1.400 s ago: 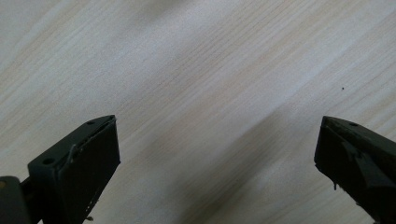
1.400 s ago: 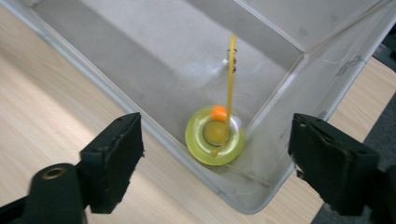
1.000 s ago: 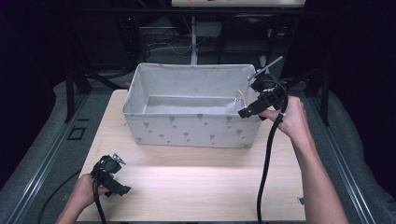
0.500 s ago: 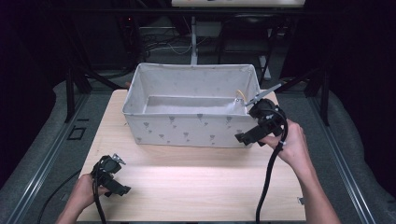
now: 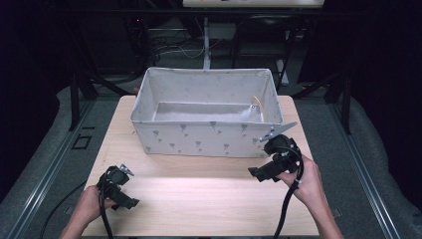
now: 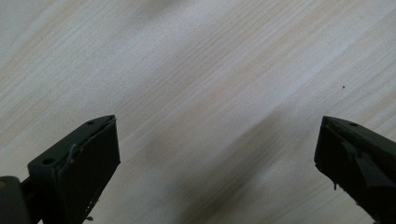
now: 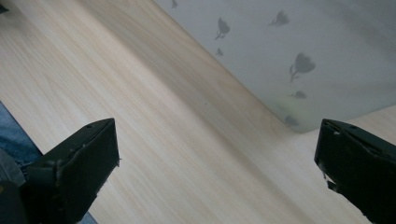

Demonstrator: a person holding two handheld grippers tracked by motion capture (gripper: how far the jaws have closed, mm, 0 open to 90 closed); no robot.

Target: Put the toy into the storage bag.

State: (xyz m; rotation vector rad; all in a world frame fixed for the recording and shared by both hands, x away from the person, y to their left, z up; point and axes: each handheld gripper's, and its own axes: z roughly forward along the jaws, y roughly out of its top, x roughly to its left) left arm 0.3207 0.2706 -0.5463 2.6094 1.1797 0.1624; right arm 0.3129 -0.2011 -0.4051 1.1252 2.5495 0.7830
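Left claw (image 5: 130,203) sits low at the near-left corner of the counter (image 5: 199,199), held in the person's left hand (image 5: 89,206). Jaws wide apart, nothing between them. In the left gripper view the left claw (image 6: 217,154) looks straight at bare wood grain, close to the surface.

Right claw (image 5: 255,173) is at the near-right side of the counter, in the right hand (image 5: 308,181), just in front of the bin's near-right corner. Jaws also spread wide, nothing gripped. Grey plate on top of it tilts up toward the bin. Cable runs from it back along the forearm.

Bin (image 5: 206,137): pale fabric box with small grey flower prints, standing upright on the far half of the counter, open top. Something small and yellow (image 5: 256,99) against its inner right wall; too small to tell what it is.

Right gripper view: right claw (image 7: 217,154) is angled at the counter (image 7: 140,140), with the bin (image 7: 289,56) wall and its bottom corner just ahead of the jaws, not touching either one. The two claws are well apart from each other.
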